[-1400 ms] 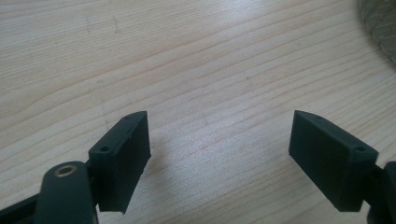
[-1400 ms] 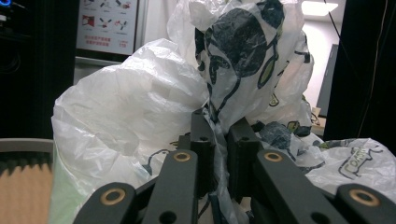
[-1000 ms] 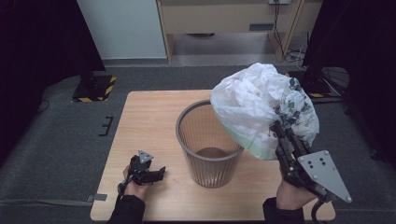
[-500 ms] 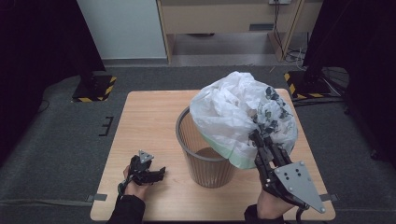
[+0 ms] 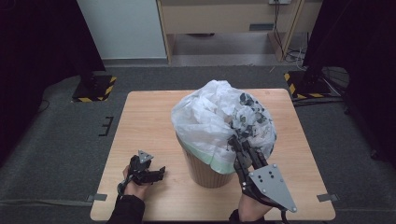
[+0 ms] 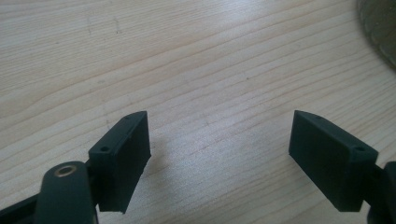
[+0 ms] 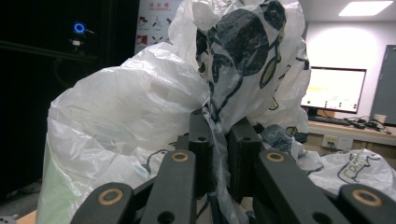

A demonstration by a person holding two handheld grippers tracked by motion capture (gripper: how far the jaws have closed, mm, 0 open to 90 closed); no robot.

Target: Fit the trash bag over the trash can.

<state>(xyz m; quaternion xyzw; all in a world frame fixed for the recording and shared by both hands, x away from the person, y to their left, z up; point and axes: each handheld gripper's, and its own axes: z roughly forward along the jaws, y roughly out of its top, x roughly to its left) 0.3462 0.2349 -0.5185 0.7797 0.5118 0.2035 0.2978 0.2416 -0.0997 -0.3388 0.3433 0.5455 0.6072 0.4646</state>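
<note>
Bag [image 5: 210, 116]: translucent white, black leaf print on one side, pale green band at the bin rim. Bin [image 5: 205, 168]: brown. Counter [image 5: 149, 116]: light wood grain. Jaws: black.

A pale wooden counter [image 5: 149, 121] stands on grey carpeted floor [image 5: 56, 140]. Beyond its far edge a white panel [image 5: 121, 28] and a wooden cabinet [image 5: 215, 18] line the wall, with cables [image 5: 289, 46] hanging at the cabinet's right. Two stand bases with yellow-black hazard stripes [image 5: 95, 88] sit off the far corners. Black curtains [image 5: 37, 46] close both sides. In the right gripper view a lit monitor [image 7: 332, 88] and a ceiling light panel [image 7: 369, 7] show.
</note>
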